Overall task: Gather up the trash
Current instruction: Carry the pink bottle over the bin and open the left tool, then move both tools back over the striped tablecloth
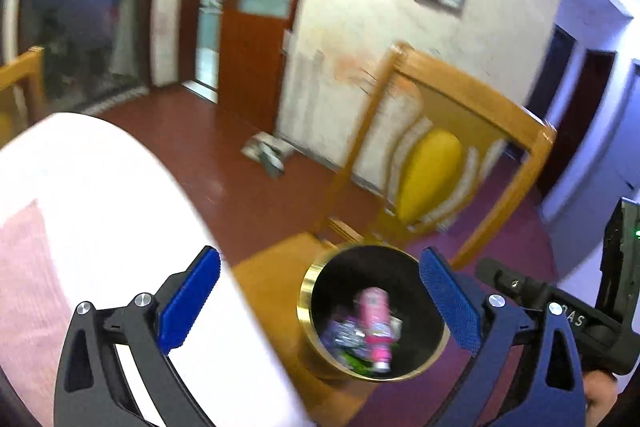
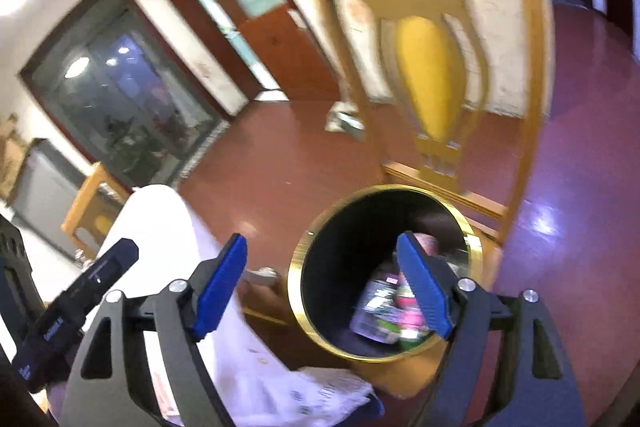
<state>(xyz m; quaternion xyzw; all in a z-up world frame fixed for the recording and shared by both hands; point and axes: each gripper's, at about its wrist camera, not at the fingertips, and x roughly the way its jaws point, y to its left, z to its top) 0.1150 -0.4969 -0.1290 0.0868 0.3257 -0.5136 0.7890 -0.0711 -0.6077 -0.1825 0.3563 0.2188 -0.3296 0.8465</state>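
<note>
The left gripper hangs above a round bin with a gold rim, its blue fingers spread wide and nothing between them. Inside the bin lies the trash: a pink bottle on top of crumpled wrappers. The bin stands on a wooden chair seat, just right of the white table. The right gripper is also released and empty, hovering over the near rim of the same bin. The chair's yellow back rises beyond the bin. A crumpled white bag lies at the table's near edge. The views are blurred.
</note>
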